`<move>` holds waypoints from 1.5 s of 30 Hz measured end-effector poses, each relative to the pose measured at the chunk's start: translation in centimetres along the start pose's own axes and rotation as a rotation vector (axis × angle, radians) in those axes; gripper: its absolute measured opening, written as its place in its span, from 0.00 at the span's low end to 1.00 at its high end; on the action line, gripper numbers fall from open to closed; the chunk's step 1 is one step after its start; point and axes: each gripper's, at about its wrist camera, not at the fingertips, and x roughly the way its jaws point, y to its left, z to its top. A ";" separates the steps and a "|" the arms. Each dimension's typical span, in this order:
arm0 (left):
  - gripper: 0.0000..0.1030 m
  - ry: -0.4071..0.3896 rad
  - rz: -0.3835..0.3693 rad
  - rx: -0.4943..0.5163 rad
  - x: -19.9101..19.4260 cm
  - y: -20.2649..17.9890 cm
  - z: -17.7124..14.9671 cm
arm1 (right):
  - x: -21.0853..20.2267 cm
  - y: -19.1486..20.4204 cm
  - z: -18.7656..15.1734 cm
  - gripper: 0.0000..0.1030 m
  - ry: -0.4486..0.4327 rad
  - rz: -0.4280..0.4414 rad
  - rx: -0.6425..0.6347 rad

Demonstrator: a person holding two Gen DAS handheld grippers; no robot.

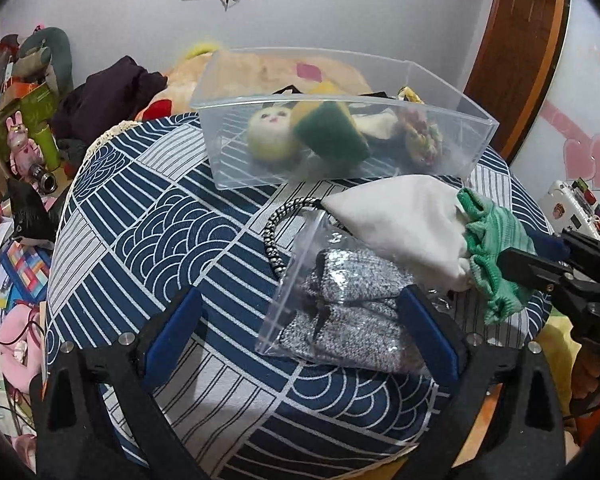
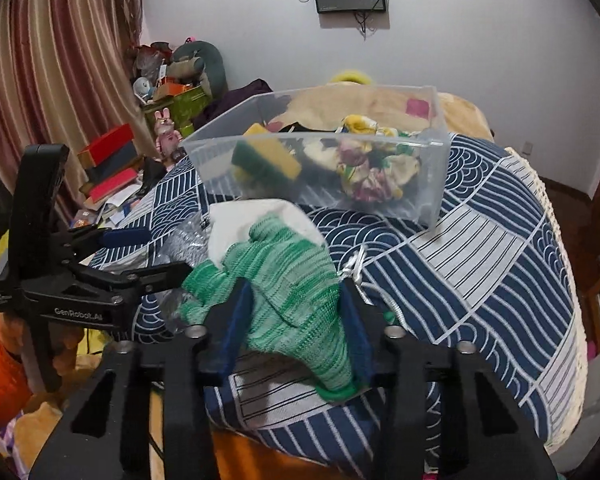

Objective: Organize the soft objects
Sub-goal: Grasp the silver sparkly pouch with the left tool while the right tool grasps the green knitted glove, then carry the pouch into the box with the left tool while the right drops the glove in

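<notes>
We see the clear box (image 1: 440,152) holding a sponge (image 1: 330,132) and a scrunchie (image 2: 364,176). Our right gripper (image 2: 296,320) pinches the green glove (image 2: 292,300) near the table edge (image 2: 380,452). Our left gripper (image 1: 300,328) is wide open around the bagged scrubbers (image 1: 340,312).

Soft even indoor light, faint shadows, strong fisheye bending, dark vignetted corners.

Both grippers: left gripper (image 1: 300,320), right gripper (image 2: 296,316); black frames, blue jaws, silver screws, white "GenRobot.AI" lettering.
</notes>
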 end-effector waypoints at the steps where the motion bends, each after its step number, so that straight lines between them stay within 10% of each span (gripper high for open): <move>1: 0.88 -0.001 -0.008 0.005 0.0 -0.1 -0.1 | -0.1 0.0 -0.1 0.28 -0.004 -0.003 -0.001; 10: 0.61 0.022 -0.143 -0.036 0.7 0.3 0.1 | -1.7 -0.3 0.0 0.15 -0.051 -0.023 0.013; 23: 0.29 -0.042 -0.116 0.030 -1.6 -1.1 0.0 | -4.7 -0.9 1.6 0.15 -0.145 -0.081 0.019; 45: 0.26 -0.287 -0.028 0.028 -8.8 0.2 6.1 | -6.7 -1.7 5.6 0.15 -0.281 -0.112 0.042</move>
